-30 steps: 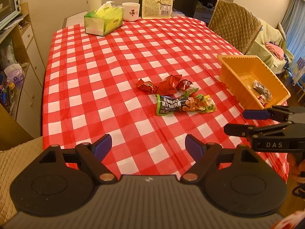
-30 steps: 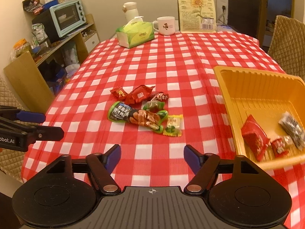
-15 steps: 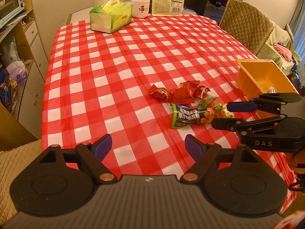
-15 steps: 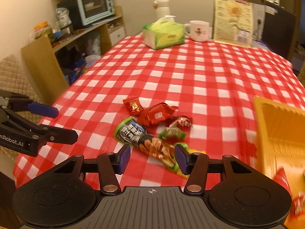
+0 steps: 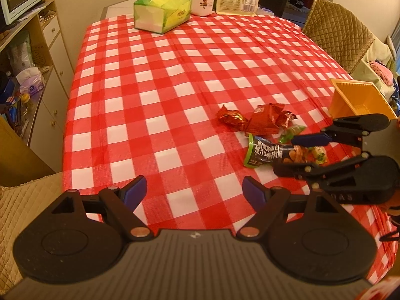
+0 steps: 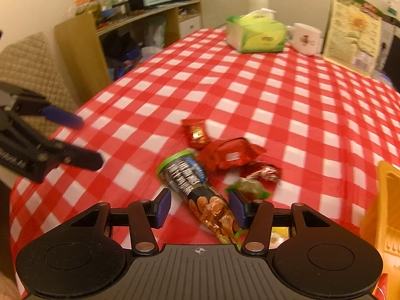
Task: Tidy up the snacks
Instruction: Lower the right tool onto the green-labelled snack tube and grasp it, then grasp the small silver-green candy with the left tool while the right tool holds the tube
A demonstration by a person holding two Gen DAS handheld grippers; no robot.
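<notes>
Jaws of the left gripper [image 5: 192, 191] stand wide apart over bare checked tablecloth [image 5: 162, 95], nothing between them; the snack pile lies ahead to the right, near the yellow basket [image 5: 355, 100]. Through the right camera, the right gripper [image 6: 200, 207] straddles the long sausage pack [image 6: 195, 187], pads not touching it.

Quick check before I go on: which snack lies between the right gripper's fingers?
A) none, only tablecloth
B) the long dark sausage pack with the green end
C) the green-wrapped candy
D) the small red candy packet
B: in the right wrist view the long dark sausage pack lies between the right gripper's blue pads, which do not yet press it.
</notes>
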